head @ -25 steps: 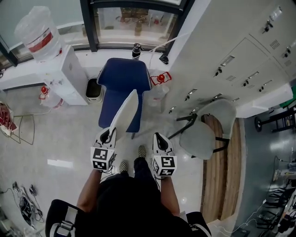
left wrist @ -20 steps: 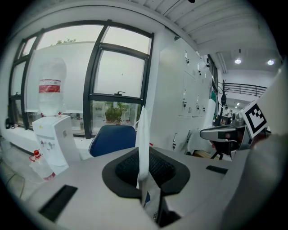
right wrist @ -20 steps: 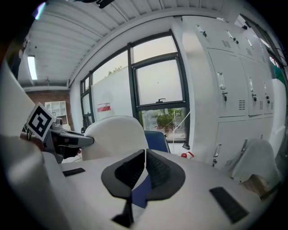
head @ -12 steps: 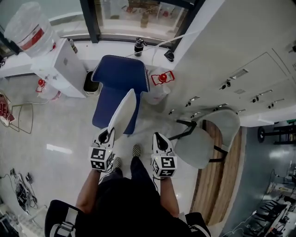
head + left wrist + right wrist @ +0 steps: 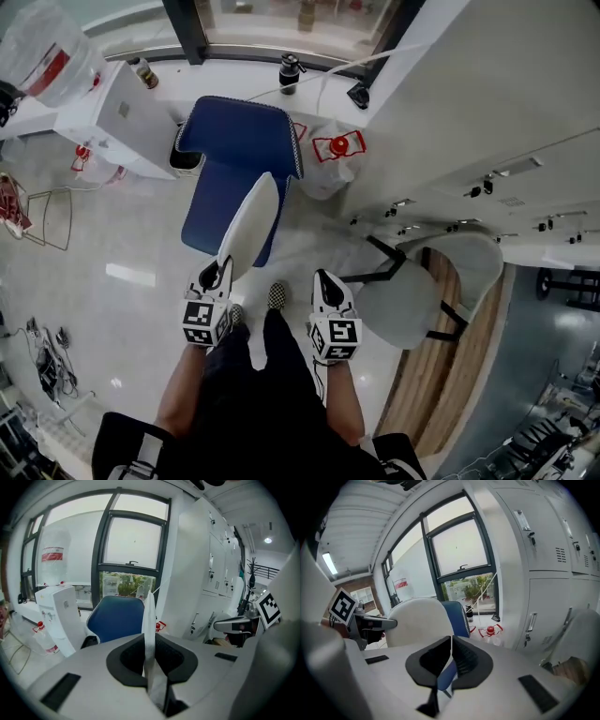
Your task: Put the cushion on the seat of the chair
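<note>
A blue chair (image 5: 234,173) stands on the floor ahead of me, its seat facing me; it also shows in the left gripper view (image 5: 115,619). A flat white cushion (image 5: 249,223) stands on edge above the seat's near part. My left gripper (image 5: 217,275) is shut on the cushion's near rim, and the cushion (image 5: 149,630) runs edge-on between its jaws. My right gripper (image 5: 323,286) hangs beside it, to the right, shut and holding nothing (image 5: 451,641). From the right gripper view the cushion (image 5: 419,620) hides much of the chair (image 5: 457,615).
A white water dispenser (image 5: 117,122) with a bottle (image 5: 42,56) stands left of the chair, a dark bin (image 5: 183,161) between them. A water jug with a red handle (image 5: 336,152) lies to the chair's right. White lockers (image 5: 487,94) and a pale grey chair (image 5: 412,295) fill the right side.
Both grippers and the cushion have come nearer to the blue chair and lower. The chair looks larger and closer, and the cushion now overlaps its seat more.
</note>
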`<state>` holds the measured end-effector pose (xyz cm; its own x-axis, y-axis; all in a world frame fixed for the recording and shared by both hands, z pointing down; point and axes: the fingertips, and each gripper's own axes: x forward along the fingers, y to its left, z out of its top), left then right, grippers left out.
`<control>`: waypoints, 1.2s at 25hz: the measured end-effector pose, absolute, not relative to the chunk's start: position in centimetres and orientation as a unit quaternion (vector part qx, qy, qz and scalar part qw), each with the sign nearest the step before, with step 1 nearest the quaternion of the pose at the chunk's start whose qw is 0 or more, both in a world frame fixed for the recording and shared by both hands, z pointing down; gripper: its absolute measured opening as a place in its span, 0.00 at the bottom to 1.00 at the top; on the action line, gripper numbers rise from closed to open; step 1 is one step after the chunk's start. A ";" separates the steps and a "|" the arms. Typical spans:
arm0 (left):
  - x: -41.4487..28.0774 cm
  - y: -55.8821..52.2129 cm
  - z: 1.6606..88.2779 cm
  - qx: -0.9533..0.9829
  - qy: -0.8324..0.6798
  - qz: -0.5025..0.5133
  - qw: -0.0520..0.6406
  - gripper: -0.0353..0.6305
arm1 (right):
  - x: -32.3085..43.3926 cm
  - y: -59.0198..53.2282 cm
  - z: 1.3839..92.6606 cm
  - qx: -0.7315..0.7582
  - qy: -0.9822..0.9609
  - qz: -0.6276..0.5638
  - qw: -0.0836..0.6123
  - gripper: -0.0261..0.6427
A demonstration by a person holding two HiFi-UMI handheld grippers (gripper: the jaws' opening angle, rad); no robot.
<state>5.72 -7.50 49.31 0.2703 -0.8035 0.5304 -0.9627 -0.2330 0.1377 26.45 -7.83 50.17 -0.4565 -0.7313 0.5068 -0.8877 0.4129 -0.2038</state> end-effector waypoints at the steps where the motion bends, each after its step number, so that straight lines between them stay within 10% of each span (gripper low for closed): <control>1: 6.0 -7.8 49.8 0.763 -0.579 0.177 0.227 0.12 | 26.6 -8.0 50.9 0.489 -0.823 0.231 0.175 0.09; 30: 3.2 -10.4 64.3 0.755 -0.569 0.172 0.276 0.12 | 21.9 -7.5 64.8 0.459 -0.811 0.287 0.220 0.09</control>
<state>3.16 -10.40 64.34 0.2937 -0.7646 0.5737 -0.9544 -0.2006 0.2212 21.85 -7.55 64.78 -0.4811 -0.6191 0.6206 -0.8716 0.4140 -0.2627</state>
